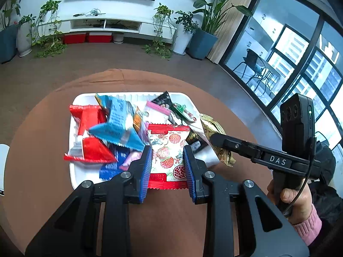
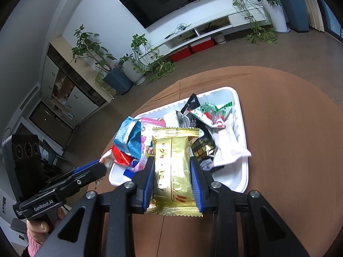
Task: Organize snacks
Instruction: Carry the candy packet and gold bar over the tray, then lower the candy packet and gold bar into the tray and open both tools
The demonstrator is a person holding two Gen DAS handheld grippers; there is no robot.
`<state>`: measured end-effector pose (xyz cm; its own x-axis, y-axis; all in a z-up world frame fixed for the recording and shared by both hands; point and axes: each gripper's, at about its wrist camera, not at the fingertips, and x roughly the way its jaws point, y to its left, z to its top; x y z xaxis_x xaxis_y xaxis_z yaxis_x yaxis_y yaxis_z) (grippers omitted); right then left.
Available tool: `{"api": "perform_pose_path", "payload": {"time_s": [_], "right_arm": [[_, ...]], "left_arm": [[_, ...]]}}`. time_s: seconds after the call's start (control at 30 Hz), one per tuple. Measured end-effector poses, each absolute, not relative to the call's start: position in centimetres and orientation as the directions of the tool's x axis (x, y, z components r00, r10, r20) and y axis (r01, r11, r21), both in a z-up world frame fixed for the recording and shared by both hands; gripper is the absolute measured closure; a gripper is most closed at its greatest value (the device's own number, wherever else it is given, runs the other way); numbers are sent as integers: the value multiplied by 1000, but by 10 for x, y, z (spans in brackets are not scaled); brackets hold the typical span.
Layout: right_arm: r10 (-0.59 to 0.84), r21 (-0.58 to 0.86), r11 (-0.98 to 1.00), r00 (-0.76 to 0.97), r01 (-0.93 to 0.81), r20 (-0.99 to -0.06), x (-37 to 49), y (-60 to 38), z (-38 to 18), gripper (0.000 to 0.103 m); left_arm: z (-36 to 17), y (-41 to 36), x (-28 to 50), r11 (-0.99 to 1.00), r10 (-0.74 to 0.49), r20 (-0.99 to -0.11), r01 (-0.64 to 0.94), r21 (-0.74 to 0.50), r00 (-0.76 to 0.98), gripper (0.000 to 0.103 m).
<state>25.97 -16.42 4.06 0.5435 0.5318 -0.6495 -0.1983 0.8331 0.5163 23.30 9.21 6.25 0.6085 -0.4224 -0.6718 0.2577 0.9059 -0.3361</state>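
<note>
A white tray (image 1: 75,172) on a round brown table holds a heap of snack packets; it also shows in the right wrist view (image 2: 243,167). My left gripper (image 1: 167,152) is shut on a white packet with red edges and a strawberry print (image 1: 167,156), over the tray's near edge. My right gripper (image 2: 172,165) is shut on a gold packet (image 2: 173,167), over the tray's near edge. The gold packet (image 1: 221,152) and the right gripper show at the tray's right side in the left wrist view. The left gripper (image 2: 100,165) shows at the tray's left corner.
In the tray lie red (image 1: 90,128), blue (image 1: 116,126), pink (image 1: 157,109) and black packets (image 1: 164,100). Brown table (image 1: 42,128) surrounds the tray. A white object (image 1: 3,167) sits at the table's left edge. Plants and a TV cabinet stand far behind.
</note>
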Motion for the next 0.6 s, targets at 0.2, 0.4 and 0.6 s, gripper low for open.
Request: {"api": "perform_pose_path", "payload": {"time_s": [0.2,0.4,0.6], "right_arm": [[530,512,835,545,-201,-650,275,-162,40,69],[525,503,839,545,-205,-654,293,-158,36,69],[515,487,848,547,-211,-660,305,-155,32,69]], "left_arm": [[71,95,246,914,-404,-676,245,-322,617,76],[73,90,260,924,-381,-688,243,-294,617,76],[73,83,275,933,-359,-700,241,-266,617,76]]}}
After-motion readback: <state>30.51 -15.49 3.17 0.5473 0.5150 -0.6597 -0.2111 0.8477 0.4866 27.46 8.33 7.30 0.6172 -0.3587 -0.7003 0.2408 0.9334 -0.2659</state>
